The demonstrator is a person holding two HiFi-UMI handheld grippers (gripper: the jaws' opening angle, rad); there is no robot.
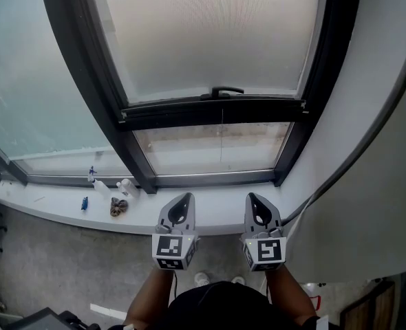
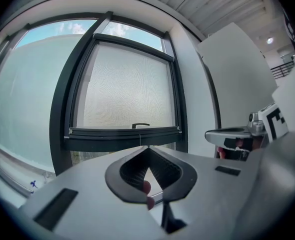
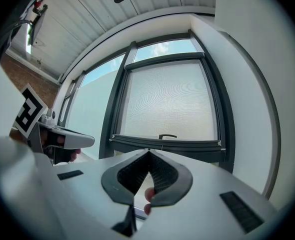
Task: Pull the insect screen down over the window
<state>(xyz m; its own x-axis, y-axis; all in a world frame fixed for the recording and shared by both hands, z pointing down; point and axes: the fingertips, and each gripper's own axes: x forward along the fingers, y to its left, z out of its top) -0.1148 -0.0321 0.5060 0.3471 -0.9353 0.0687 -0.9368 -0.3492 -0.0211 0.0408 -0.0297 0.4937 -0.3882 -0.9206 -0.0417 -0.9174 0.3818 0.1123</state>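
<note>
Left gripper (image 1: pixel 185 198) and right gripper (image 1: pixel 252 198) side by side, both clenched tight, nothing between jaws. Insect screen (image 1: pixel 210 33) ahead of both, well apart, untouched. Its bottom bar (image 1: pixel 213 111) with handle (image 1: pixel 227 90) hangs above lower window frame (image 1: pixel 213 179), bare glass strip between.

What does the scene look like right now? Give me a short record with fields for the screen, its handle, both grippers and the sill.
screen: insect screen covers most of the window; its bottom bar stops short of the lower frame
uncovered part: glass strip below the bar
handle: dark handle on the bar, nothing touching it
left gripper: left gripper shut, empty, held apart from the window
right gripper: right gripper shut, empty, beside the left one
sill: white sill with small items towards its left
</note>
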